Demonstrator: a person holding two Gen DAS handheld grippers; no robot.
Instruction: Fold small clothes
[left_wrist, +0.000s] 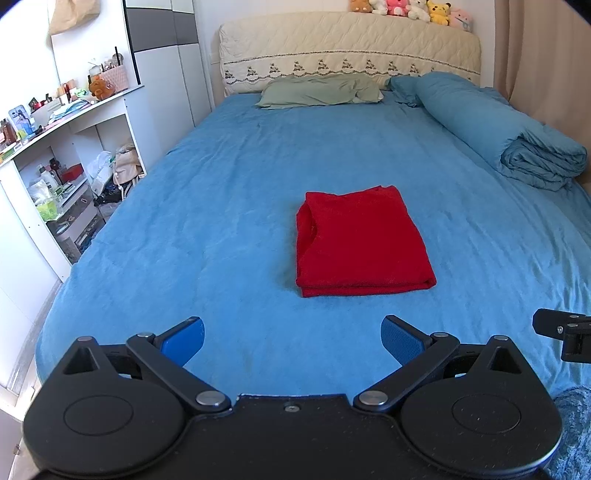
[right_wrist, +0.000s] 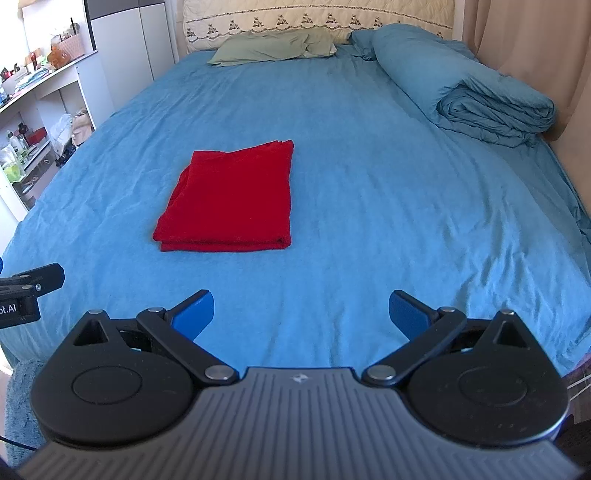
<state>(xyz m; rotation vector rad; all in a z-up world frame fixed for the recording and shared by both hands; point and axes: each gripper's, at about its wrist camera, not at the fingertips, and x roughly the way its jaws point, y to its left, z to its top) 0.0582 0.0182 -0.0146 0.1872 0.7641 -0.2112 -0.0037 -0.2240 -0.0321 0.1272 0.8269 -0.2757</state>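
A red garment (left_wrist: 360, 243) lies folded into a neat rectangle on the blue bed sheet (left_wrist: 221, 221), with its folded edge toward me. It also shows in the right wrist view (right_wrist: 231, 199), left of centre. My left gripper (left_wrist: 292, 338) is open and empty, held back from the garment's near edge. My right gripper (right_wrist: 301, 312) is open and empty, off to the right of the garment and nearer to me. Part of the right gripper shows at the right edge of the left wrist view (left_wrist: 565, 332).
A rolled blue duvet (left_wrist: 506, 129) lies along the bed's right side. A green pillow (left_wrist: 317, 90) lies at the headboard (left_wrist: 347, 55), with plush toys (left_wrist: 413, 11) on top. Cluttered white shelves (left_wrist: 74, 155) stand left of the bed. A curtain (right_wrist: 524, 44) hangs at the right.
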